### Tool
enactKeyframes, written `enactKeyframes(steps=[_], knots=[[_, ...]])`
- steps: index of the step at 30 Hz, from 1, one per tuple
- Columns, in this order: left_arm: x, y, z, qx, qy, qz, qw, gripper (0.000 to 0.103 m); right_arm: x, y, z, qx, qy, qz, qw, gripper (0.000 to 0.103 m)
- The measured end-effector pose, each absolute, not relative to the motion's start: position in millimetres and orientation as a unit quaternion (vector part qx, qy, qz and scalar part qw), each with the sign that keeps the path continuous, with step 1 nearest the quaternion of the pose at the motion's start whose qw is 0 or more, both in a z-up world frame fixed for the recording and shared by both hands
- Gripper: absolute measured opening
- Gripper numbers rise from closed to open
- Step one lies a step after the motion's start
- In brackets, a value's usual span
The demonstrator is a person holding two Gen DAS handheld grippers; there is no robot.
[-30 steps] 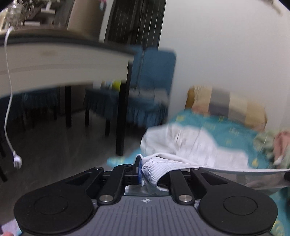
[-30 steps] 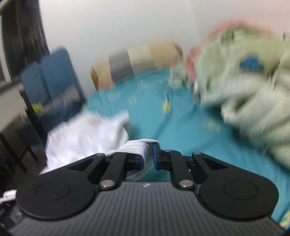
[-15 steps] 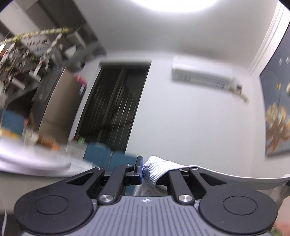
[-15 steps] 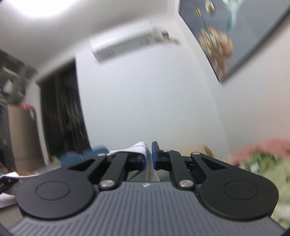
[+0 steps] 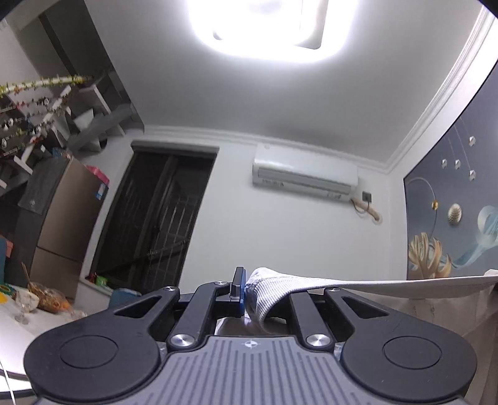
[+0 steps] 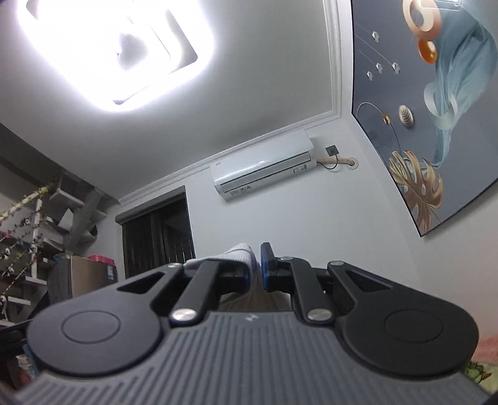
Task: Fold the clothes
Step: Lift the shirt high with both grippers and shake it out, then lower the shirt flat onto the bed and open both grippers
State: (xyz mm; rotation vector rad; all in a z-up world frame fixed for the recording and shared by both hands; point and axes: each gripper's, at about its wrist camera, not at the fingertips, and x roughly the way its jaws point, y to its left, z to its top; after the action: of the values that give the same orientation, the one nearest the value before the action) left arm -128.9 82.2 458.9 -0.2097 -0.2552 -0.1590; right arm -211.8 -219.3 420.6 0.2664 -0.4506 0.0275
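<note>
A white garment (image 5: 373, 285) with a ribbed knit hem is held up in the air between both grippers. In the left wrist view my left gripper (image 5: 246, 288) is shut on the ribbed hem, and the cloth stretches taut off to the right, hanging down at the frame's right edge. In the right wrist view my right gripper (image 6: 255, 269) is shut on another part of the ribbed hem of the white garment (image 6: 238, 254), which drapes over its left finger. Both cameras point up toward the ceiling. The bed is out of view.
A bright ceiling lamp (image 5: 264, 28) and a wall air conditioner (image 5: 305, 180) fill the upper room. A dark doorway (image 5: 149, 224), a fridge (image 5: 59, 218) and shelves stand at the left. A table (image 5: 18, 321) with food items is at lower left. A mural (image 6: 435, 109) covers the right wall.
Both grippers have swung up from the bed with the garment still held. The views went from the teal bedsheet and chairs to the wall, then the ceiling.
</note>
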Motion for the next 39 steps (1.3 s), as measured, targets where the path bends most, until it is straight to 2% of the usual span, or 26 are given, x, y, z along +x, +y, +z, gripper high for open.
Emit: enactKeyframes(steps=[2,5,12,18,25,31,34,36,39], knots=[[-130.9,80.2,470.6,-0.102,-0.122,-0.086,0.984,0.008,-196.2,-224.2,417.6,0.13,-0.199,0.009,0.971,0.01],[-81.4,67.4,438.3,-0.086,-0.095,-0.078,0.989,0.008,-155.5,-236.6,392.7,0.142,-0.149,0.005,0.979,0.01],[85.0,27.1,313.4,-0.061,-0.018,-0.059,0.996,0.009,-14.7,-253.6,302.8,0.141,-0.037,-0.03,0.989,0.01],[258.9,-6.9,182.3,-0.045,0.051,-0.044,0.997,0.009,145.6,-276.4,196.8,0.14,0.043,-0.057,0.988,0.01],[454.8,-49.7,-11.0,-0.015,0.137,-0.029,0.99,0.01,332.1,-303.5,35.5,0.125,0.102,-0.076,0.984,0.01],[549.2,-57.1,-164.3,-0.059,0.259,-0.015,0.964,0.013,443.7,-318.8,-109.7,0.123,0.207,-0.08,0.967,0.01],[574.8,-56.0,-197.6,-0.061,0.293,-0.021,0.954,0.017,469.9,-324.2,-154.5,0.129,0.256,-0.082,0.954,0.011],[588.2,-54.1,-207.5,-0.058,0.312,-0.028,0.948,0.019,482.9,-335.7,-161.9,0.148,0.288,-0.077,0.943,0.014],[595.9,-50.6,-197.4,-0.056,0.34,-0.036,0.938,0.036,490.2,-346.6,-165.0,0.175,0.338,-0.055,0.923,0.02]])
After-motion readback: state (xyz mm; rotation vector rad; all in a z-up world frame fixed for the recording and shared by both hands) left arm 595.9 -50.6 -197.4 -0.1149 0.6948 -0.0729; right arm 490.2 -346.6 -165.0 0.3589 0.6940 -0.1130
